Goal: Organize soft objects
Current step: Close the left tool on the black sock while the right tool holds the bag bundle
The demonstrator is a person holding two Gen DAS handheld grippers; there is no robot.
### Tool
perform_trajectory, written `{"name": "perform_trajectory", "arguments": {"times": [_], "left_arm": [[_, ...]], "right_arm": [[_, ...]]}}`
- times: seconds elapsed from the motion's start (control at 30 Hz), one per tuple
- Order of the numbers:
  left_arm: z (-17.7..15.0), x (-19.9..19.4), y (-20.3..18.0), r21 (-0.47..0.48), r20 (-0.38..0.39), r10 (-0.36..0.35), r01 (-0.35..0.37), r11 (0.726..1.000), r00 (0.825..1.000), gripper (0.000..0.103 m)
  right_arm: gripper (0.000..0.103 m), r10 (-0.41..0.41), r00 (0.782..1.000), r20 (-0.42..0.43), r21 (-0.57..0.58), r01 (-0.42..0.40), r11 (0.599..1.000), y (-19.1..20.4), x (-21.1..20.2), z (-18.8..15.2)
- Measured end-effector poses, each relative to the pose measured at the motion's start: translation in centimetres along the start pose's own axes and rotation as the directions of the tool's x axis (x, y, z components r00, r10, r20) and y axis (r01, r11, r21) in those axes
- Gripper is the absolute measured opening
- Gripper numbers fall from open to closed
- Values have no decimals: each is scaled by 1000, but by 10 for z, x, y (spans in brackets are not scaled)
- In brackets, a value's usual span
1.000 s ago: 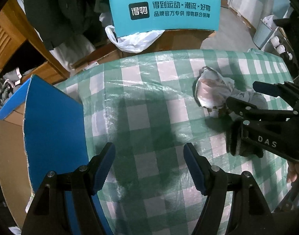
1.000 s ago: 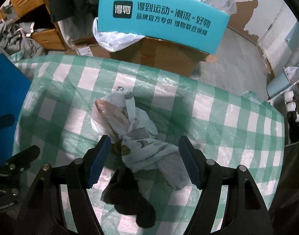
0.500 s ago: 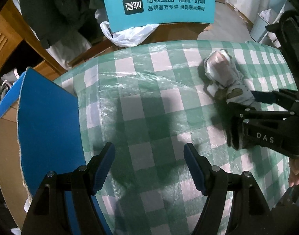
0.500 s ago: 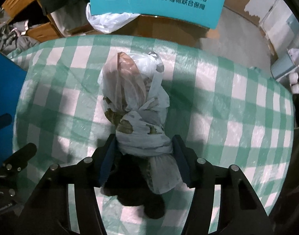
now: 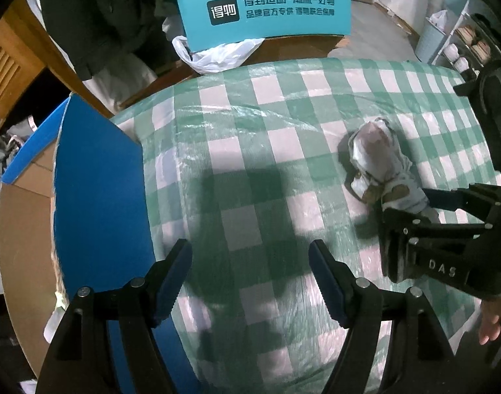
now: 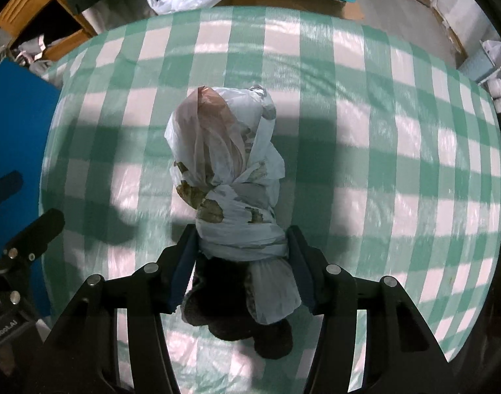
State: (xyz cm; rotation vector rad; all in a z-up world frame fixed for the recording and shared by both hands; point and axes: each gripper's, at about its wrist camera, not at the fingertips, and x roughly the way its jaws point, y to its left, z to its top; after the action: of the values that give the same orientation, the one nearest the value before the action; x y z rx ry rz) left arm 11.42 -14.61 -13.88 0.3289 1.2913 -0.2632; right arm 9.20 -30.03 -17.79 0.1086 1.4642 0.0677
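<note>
At the tablecloth's [image 5: 250, 170] left edge stands one blue box [image 5: 96, 197]. The left gripper [image 5: 250, 275] hangs wide open, empty. Toward the right edge, the right gripper [image 6: 242, 259] has just closed on the one wrapped bundle [image 6: 227, 170], so lifting looks next.

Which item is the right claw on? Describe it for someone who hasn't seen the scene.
Start at the green-and-white checked cloth. On it lies one pale bundle, clear plastic over brown-printed fabric, a dark fuzzy piece beneath. It is the only loose item on the cloth, pinched by the right claw.
</note>
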Motion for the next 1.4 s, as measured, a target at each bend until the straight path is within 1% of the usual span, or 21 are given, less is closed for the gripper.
{"name": "perform_trajectory", "arguments": {"times": [0.1,0.2,0.37,0.53,0.73,0.93,1.1,1.3,1.33,1.4], "left_arm": [[-6,-3,-2,4,0,3,-3,1000,1000,76],[-12,-7,-4,5,3,3,-3,1000,1000,76],[-18,-11,-7,9,9,1,-1,1000,1000,77],[-20,-9,-19,11,-7,-41,41,999,999,78],[-20,-11,-49,40,-14,-92,93,995,996,81],[-20,-8,-85,111,-17,-105,106,988,994,81],[-18,-7,-112,156,-22,-132,134,979,991,81],[-18,-2,-135,174,-37,-175,179,969,984,82],[-18,-1,-139,178,-42,-181,185,966,983,82],[-19,2,-147,188,-50,-186,192,963,981,82]], "right_arm": [[53,2,1000,-6,2,-2,1000,5,-1,-11],[51,-2,1000,8,10,1,1000,5,-6,-15],[51,-17,999,41,45,15,999,-7,-18,-17],[51,-32,997,65,90,26,996,-31,-28,-22],[51,-37,997,61,138,28,990,-58,-33,-33],[51,-41,999,35,171,34,985,-80,-31,-54],[52,-14,999,30,199,8,980,-95,-26,-61],[52,9,999,33,220,-16,975,-108,-23,-67],[52,15,999,33,223,-22,975,-119,-30,-80],[52,31,999,44,230,-40,972,-124,-31,-83]]}}
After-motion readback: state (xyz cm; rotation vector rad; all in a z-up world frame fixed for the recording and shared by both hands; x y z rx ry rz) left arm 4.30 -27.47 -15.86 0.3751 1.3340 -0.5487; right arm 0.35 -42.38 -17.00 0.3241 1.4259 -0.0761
